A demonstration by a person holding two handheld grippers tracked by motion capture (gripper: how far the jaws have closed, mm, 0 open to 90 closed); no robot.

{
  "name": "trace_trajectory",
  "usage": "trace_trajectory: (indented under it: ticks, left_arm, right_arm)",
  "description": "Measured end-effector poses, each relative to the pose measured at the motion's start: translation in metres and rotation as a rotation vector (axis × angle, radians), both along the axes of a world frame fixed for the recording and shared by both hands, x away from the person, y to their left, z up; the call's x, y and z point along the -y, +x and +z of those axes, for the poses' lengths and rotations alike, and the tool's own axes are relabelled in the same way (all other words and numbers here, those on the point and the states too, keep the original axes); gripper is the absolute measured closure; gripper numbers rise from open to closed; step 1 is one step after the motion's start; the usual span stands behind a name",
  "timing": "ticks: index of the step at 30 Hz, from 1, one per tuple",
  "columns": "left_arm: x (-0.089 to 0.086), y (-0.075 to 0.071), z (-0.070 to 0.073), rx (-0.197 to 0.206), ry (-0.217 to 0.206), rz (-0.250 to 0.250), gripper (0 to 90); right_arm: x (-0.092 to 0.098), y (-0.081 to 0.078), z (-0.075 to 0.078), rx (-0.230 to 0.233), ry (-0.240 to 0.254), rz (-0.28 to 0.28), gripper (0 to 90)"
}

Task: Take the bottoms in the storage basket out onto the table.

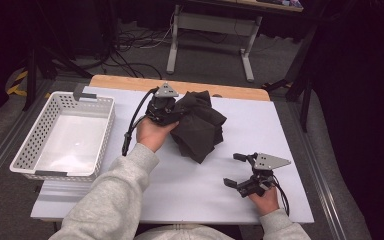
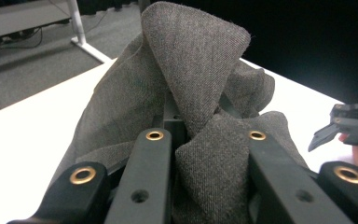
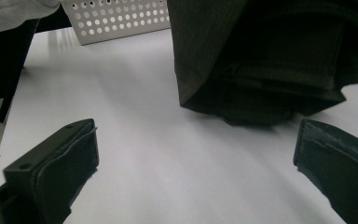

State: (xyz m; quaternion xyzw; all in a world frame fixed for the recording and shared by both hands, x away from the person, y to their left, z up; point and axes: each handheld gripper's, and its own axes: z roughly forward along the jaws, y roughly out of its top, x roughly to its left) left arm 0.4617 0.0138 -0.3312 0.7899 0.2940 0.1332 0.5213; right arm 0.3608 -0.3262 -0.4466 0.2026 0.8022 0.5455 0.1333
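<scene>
Left gripper (image 1: 172,114) clamped on bunched dark cloth (image 1: 200,127) mid-table, held just right of white basket (image 1: 100,131) (nearer hand by far), right gripper (image 1: 240,172) gaping wide, holding nothing, resting near front edge, cloth up-left of its 2 jaws.

On the desk (image 1: 190,190), the cloth (image 1: 200,125) lay heaped just behind centre. The basket (image 1: 30,165) sat at the cloth's nine o'clock, at the desk's left edge. The left gripper (image 1: 172,112) met the cloth at its ten o'clock, seemingly buried in its folds. The right gripper (image 1: 240,172) rested at the cloth's five o'clock, apart from it.
</scene>
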Motion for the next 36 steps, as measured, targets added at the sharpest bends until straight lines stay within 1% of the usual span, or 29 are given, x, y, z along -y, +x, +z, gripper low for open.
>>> trace_trajectory:
  ticks: [1, 3, 5, 6, 7, 8, 11, 14, 15, 18, 19, 20, 21, 22, 23, 25, 27, 29, 30, 31, 33, 35, 36]
  left_arm:
    - [0.002, 0.001, -0.003, -0.011, -0.001, -0.003, 80.3]
    - [0.005, 0.002, -0.008, -0.019, 0.010, -0.011, 80.1]
    - [0.007, 0.003, -0.011, -0.022, 0.012, -0.012, 79.8]
    - [0.008, 0.003, -0.013, -0.031, 0.010, -0.013, 79.6]
    - [0.009, 0.005, -0.015, -0.029, 0.015, -0.016, 79.3]
    - [0.010, 0.005, -0.016, -0.037, 0.011, -0.017, 78.8]
    - [0.013, 0.007, -0.021, -0.045, 0.026, -0.025, 77.5]
    - [0.017, 0.008, -0.027, -0.063, 0.024, -0.030, 75.7]
    - [0.018, 0.009, -0.029, -0.060, 0.029, -0.034, 74.8]
    - [0.021, 0.009, -0.033, -0.075, 0.039, -0.047, 72.7]
    - [0.023, 0.009, -0.035, -0.088, 0.033, -0.054, 71.5]
    - [0.024, 0.009, -0.037, -0.088, 0.037, -0.063, 70.2]
    - [0.026, 0.009, -0.039, -0.102, 0.037, -0.068, 68.9]
    - [0.027, 0.010, -0.041, -0.105, 0.043, -0.077, 66.7]
    - [0.029, 0.010, -0.044, -0.126, 0.043, -0.090, 64.4]
    - [0.033, 0.010, -0.049, -0.138, 0.043, -0.109, 54.9]
    - [0.036, 0.010, -0.052, -0.162, 0.030, -0.113, 41.9]
    - [0.038, 0.009, -0.054, -0.171, 0.015, -0.131, 30.5]
    - [0.039, 0.009, -0.055, -0.169, 0.013, -0.137, 26.2]
    - [0.039, 0.008, -0.054, -0.161, 0.019, -0.136, 23.7]
    - [0.040, 0.007, -0.053, -0.150, 0.018, -0.138, 18.0]
    - [0.040, 0.005, -0.051, -0.137, 0.017, -0.140, 16.5]
    - [0.039, 0.004, -0.050, -0.124, 0.016, -0.139, 15.6]
  right_arm:
    - [0.000, 0.000, 0.000, 0.000, 0.000, 0.000, 0.7]
    - [0.000, 0.000, 0.000, 0.000, 0.000, 0.000, 0.7]
    - [0.000, 0.000, 0.000, 0.000, 0.000, 0.001, 0.7]
    - [0.000, 0.000, 0.000, -0.001, 0.000, 0.001, 0.7]
    - [0.000, 0.000, 0.000, 0.000, 0.000, 0.001, 0.7]
    - [0.000, 0.000, 0.000, 0.000, 0.000, 0.001, 0.7]
    - [0.000, 0.000, 0.000, 0.000, 0.000, 0.001, 0.7]
    - [0.000, 0.000, 0.000, 0.000, 0.001, 0.002, 0.7]
    - [0.000, 0.000, 0.000, 0.001, 0.000, 0.001, 0.7]
    - [0.000, 0.000, 0.000, 0.001, 0.002, 0.001, 0.7]
    - [0.000, 0.000, 0.000, 0.002, 0.002, 0.000, 0.7]
    - [0.000, 0.000, 0.000, 0.003, 0.001, 0.000, 0.7]
    - [0.001, 0.000, 0.000, 0.002, 0.003, 0.000, 0.7]
    - [0.001, 0.000, 0.000, 0.002, 0.004, -0.001, 0.7]
    - [0.001, 0.000, 0.001, 0.002, 0.004, -0.001, 0.7]
    - [0.001, -0.001, 0.001, 0.004, 0.005, -0.002, 0.7]
    - [0.002, -0.001, 0.001, 0.005, 0.006, -0.003, 0.7]
    - [0.002, -0.001, 0.001, 0.008, 0.011, -0.005, 0.7]
    - [0.003, -0.001, 0.001, 0.009, 0.014, -0.006, 0.7]
    - [0.003, -0.002, 0.002, 0.010, 0.015, -0.008, 0.7]
    - [0.003, -0.002, 0.002, 0.011, 0.019, -0.008, 0.7]
    - [0.003, -0.002, 0.002, 0.012, 0.019, -0.009, 0.7]
    - [0.003, -0.002, 0.002, 0.012, 0.019, -0.008, 0.7]
